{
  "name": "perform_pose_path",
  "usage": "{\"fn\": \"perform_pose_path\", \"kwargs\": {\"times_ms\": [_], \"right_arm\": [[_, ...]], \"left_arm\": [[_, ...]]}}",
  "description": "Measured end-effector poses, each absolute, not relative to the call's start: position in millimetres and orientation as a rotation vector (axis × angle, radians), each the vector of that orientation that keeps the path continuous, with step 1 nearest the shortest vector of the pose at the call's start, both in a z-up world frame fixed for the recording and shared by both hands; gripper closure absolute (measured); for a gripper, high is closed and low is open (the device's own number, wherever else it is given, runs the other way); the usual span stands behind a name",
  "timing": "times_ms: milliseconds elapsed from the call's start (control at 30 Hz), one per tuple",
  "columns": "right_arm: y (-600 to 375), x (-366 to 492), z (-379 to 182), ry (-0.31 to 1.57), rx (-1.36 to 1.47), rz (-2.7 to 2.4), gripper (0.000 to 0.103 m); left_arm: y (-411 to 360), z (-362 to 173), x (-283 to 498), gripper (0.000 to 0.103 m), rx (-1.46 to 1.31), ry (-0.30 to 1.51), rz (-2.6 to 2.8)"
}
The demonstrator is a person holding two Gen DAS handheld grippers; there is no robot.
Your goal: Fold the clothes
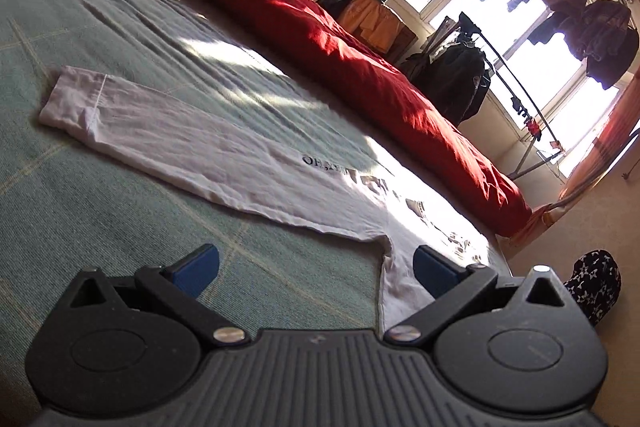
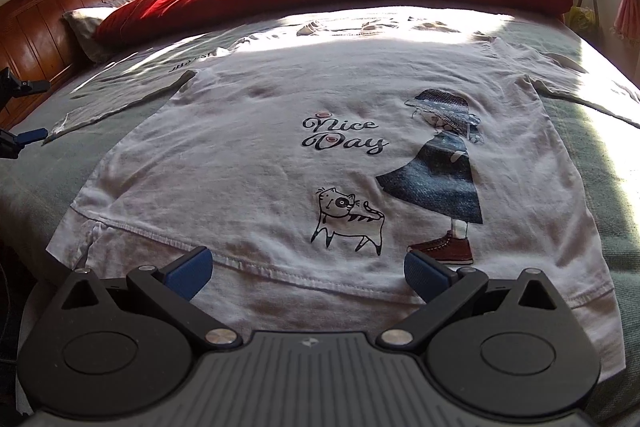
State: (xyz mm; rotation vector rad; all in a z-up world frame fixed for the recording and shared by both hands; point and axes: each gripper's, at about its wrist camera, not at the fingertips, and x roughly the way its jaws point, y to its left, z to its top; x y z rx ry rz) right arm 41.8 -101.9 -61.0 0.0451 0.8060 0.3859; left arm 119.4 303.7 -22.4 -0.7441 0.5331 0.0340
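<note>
White long-sleeved T-shirt (image 2: 320,155) lies spread flat, front up, across the middle of the right wrist view on a pale green bedspread (image 2: 608,187), its hem nearest the camera and its collar end toward the top of the frame, where a band of sunlight crosses it. The print reads "Nice Day" at centre, with a cartoon cat (image 2: 348,223) below it and a figure in a blue hat and dress (image 2: 444,167) to the right of the lettering. The right gripper (image 2: 308,273) sits low at the bottom of the frame, its blue-padded jaws spread wide apart over the hem, with nothing between them. One sleeve stretches out toward the left edge of that view, where part of the other gripper shows. In the left wrist view that sleeve (image 1: 168,131) runs from the cuff at left centre down to the lower right, lying flat on the bedspread. The left gripper (image 1: 316,269) hovers at the bottom of the frame with its jaws also wide apart and empty, the right pad just over the shirt near the armpit. A rolled red duvet (image 1: 320,35) lies along the far side of the bed, below bright windows with clothes (image 1: 592,27) hanging in the upper right.
</note>
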Motion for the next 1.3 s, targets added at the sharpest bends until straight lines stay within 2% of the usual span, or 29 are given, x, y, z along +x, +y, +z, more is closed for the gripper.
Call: {"fn": "perform_pose_path", "kwargs": {"times_ms": [267,500,800,1033,1133,1300], "right_arm": [[-82.9,52.2,-62.6,0.829,0.004,0.400,0.000],[-78.1,57.9,-64.3,0.844,-0.010,0.392,0.000],[-71.1,62.2,-67.4,0.854,-0.045,0.383,0.000],[-69.9,63.9,-68.9,0.859,-0.050,0.381,0.000],[-69.1,64.6,-69.5,0.860,-0.054,0.379,0.000],[-69.2,64.9,-69.7,0.861,-0.056,0.380,0.000]], "left_arm": [[384.3,-53.4,143.1,0.001,-0.937,0.524,0.188],[396.5,-79.7,150.0,0.001,-0.987,0.518,0.182],[416.5,-81.3,161.0,0.001,-1.060,0.475,0.188],[415.2,-86.7,177.3,0.003,-1.004,0.471,0.236],[416.4,-86.1,180.4,0.009,-0.973,0.461,0.270],[419.6,-89.0,163.3,0.029,-0.987,0.408,0.306]]}}
